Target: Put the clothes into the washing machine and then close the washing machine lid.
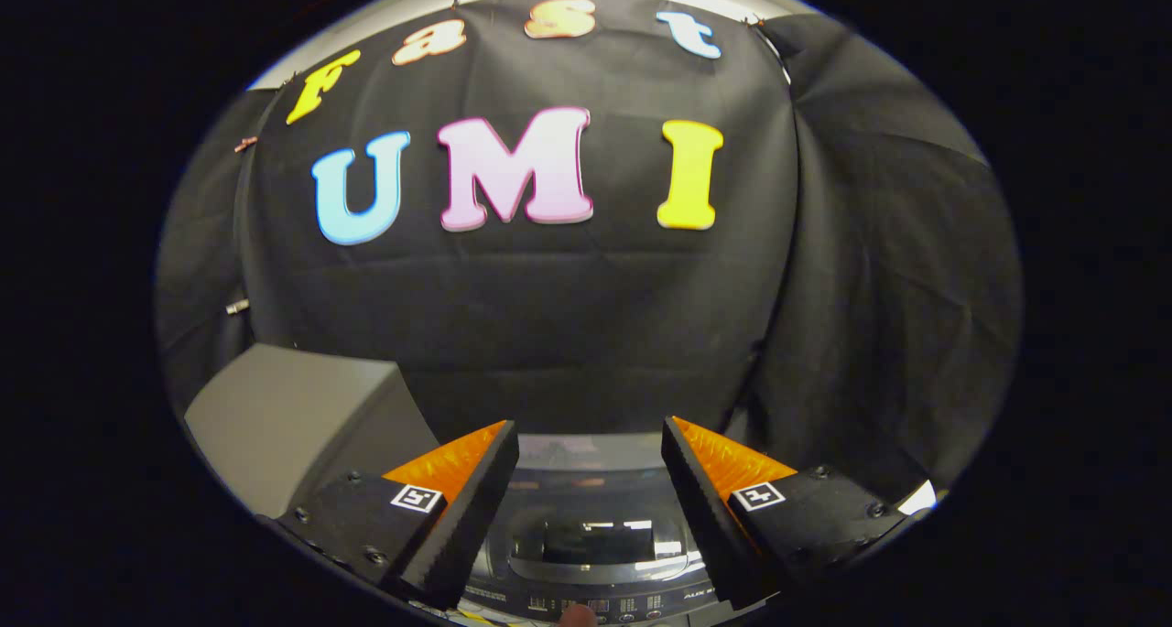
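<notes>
Where the gripper [591, 508] looks forward, its two fingers [467, 517] stand wide apart with nothing between them, and neither touches anything. Just under and between the fingers lies the washing machine [586, 554], seen from above at a shallow angle. Its nearest part is a dark control panel [595, 601] with rows of small markings and buttons, too small to make out. A fingertip [577, 616] shows at the panel's near edge, seemingly resting on it, though contact is not certain.

Beyond the panel the machine's lid [591, 535] lies flat and closed; it is dark and glossy, with a see-through window in its middle that mirrors bright lights. A pale grey rim runs along the machine's far edge, between the fingertips. Whether any clothes lie under the lid cannot be told through the reflections.

Beside the machine's left edge, behind the left finger, stands a plain grey box-like object [293, 416] with a slanted top; nothing rests on it. Farther back, black cloth [870, 334] hangs as the booth's wall, creased and draped, and closes off the space behind the machine.
</notes>
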Motion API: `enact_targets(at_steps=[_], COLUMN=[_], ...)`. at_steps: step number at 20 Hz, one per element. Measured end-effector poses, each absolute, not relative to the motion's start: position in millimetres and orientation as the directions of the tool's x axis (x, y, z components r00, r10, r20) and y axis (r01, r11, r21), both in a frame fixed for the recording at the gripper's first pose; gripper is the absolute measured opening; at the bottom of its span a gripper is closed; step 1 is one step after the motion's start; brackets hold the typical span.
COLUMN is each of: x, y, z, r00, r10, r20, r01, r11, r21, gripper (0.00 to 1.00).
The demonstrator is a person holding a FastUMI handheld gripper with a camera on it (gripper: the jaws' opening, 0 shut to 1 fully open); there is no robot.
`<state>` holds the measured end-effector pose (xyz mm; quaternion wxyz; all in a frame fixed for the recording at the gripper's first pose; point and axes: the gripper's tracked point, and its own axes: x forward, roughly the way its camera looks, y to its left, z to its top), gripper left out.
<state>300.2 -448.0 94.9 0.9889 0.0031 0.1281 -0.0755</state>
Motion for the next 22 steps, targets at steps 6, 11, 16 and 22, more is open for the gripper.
enact_targets(at_steps=[6, 11, 16, 22], x=[255, 223, 203, 184], y=[-416, -394, -381, -380], z=[197, 227, 237, 255], r00=[0.997, 0.999, 0.996, 0.990], r10=[-0.062, -0.045, -0.070, -0.105], r20=[-0.051, 0.014, 0.048, 0.091], r01=[0.063, 0.046, 0.072, 0.108], r11=[0.998, 0.999, 0.997, 0.994], r21=[0.015, -0.015, -0.042, -0.033], gripper=[0.99, 0.99, 0.99, 0.98])
